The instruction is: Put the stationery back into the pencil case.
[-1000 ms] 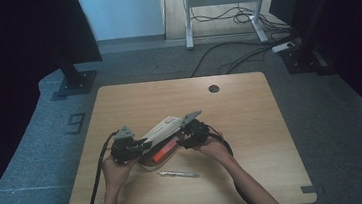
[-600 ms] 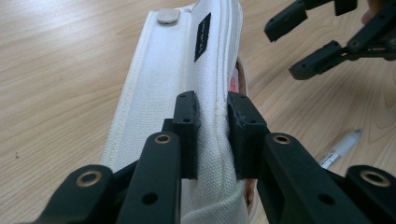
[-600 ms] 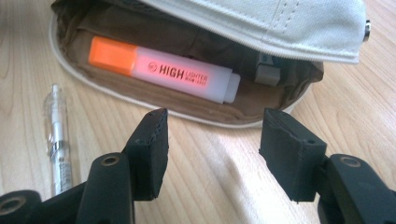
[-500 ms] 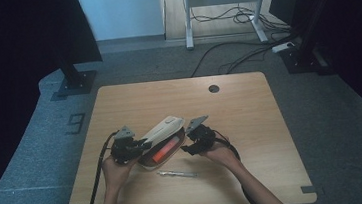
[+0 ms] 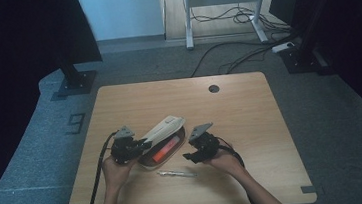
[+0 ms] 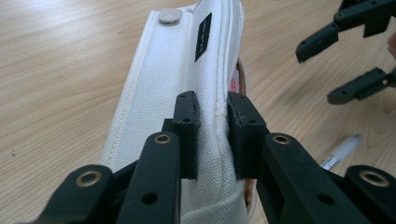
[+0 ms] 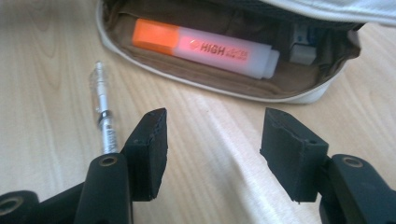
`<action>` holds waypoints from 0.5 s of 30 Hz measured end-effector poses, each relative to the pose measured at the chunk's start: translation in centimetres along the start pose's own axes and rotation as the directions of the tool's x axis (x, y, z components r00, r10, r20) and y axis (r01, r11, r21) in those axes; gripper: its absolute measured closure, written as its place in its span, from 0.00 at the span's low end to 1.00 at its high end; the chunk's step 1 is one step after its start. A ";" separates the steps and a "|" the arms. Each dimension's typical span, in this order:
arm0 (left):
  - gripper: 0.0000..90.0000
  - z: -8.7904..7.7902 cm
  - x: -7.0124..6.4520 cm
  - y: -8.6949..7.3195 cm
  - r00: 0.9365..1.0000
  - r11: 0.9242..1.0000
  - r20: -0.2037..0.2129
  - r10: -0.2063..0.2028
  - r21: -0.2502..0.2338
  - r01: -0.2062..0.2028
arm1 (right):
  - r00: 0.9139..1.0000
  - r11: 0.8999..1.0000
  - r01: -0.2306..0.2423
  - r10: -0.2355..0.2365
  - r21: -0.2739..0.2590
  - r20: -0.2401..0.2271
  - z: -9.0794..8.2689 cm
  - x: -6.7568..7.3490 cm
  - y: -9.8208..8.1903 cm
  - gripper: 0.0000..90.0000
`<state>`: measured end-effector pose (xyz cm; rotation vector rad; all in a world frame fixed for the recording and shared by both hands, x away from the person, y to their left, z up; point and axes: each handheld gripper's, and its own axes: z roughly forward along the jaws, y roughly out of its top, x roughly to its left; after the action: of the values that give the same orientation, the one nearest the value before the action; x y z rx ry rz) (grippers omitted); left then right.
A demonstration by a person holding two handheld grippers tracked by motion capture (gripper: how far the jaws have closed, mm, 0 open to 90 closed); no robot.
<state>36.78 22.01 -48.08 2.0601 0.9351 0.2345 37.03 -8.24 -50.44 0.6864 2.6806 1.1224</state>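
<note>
Pinching the white flap (image 6: 187,60) of the pencil case (image 5: 165,142), the left tongs (image 5: 145,144) sit toward the left part of the table's (image 5: 249,105) near half, their jaws pressed on the fabric fold from both sides. The grip appears meant to keep the flap lifted and folded back, so the mouth of the case stays open toward the person's other hand. The case itself lies slanted near the middle of the table's near half, its open side facing the near edge.

Inside it, an orange highlighter (image 7: 201,46) lies lengthwise along the brown lining, with a small blue-and-white item (image 7: 303,44) tucked at one end; what that is cannot be told. Just outside the case, between it and the near edge, a clear pen (image 5: 177,173) lies flat on the wood, apart from the case's rim.

Farther right, the right tongs (image 5: 189,148) hover just beside the case with jaws spread and nothing between them; they have just been opening a little. In the right gripper view they point at the bare wood in front of the case's mouth, the pen to their left. That stance suggests a pick is being lined up, probably of the pen for stowing, though the highlighter is equally within reach.
</note>
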 end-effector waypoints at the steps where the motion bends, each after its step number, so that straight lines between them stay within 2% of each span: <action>1: 0.83 0.0 0.0 0.0 1.000 1.000 0.000 0.000 0.000 0.000 | 1.000 1.000 -0.005 0.005 -0.004 -0.007 0.0 0.1 -0.2 0.45; 6: 0.84 0.1 0.0 -0.1 1.000 1.000 -0.001 -0.015 -0.009 0.015 | 0.999 1.000 -0.023 0.023 -0.003 -0.030 -0.3 0.5 -1.1 0.45; 14: 0.84 0.0 0.2 -0.1 0.999 1.000 0.017 -0.027 -0.008 0.027 | 0.998 1.000 -0.002 0.003 0.004 -0.061 -0.6 1.7 -2.2 0.49; 15: 0.84 0.1 0.2 -0.1 1.000 1.000 0.016 -0.025 -0.008 0.025 | 0.997 1.000 0.008 -0.008 0.012 -0.076 -0.5 2.1 -2.4 0.52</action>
<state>36.88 22.14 -48.22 2.0388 0.9482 0.2087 34.17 -9.05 -51.70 0.6470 2.7530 1.1537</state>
